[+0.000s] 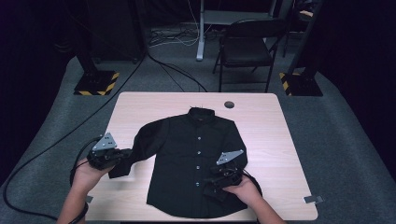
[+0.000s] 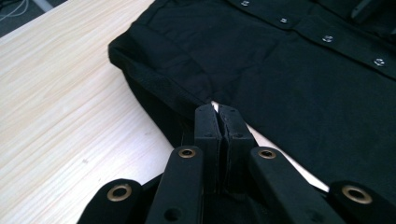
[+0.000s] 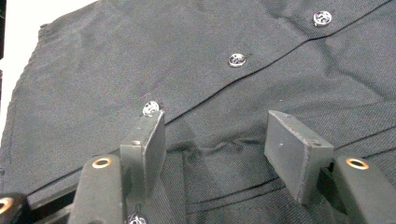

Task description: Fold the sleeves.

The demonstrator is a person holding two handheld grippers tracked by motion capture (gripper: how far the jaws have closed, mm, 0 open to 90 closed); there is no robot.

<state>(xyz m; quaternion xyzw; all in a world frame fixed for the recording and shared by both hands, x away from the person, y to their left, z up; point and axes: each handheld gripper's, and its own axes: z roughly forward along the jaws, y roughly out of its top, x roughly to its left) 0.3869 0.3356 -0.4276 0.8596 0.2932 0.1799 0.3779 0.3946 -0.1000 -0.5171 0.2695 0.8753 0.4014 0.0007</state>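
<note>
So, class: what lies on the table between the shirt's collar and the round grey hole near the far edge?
Nothing: in the high view, bare wood separates the collar of the shirt from the hole in the table.

Table (image 1: 140,100): bare wood runs in a strip at 12 o'clock behind the collar, and down both long sides at 9 and 3 o'clock. Black shirt (image 1: 187,158) covers the centre to the near edge at 6 o'clock. Left gripper (image 1: 122,157) sits at 8 o'clock, right gripper (image 1: 209,181) at 5 o'clock over the cloth. Small round grommet (image 1: 229,104) at 1 o'clock (flush, no real hindrance). Folding chair (image 1: 245,46) stands beyond the far edge.
</note>
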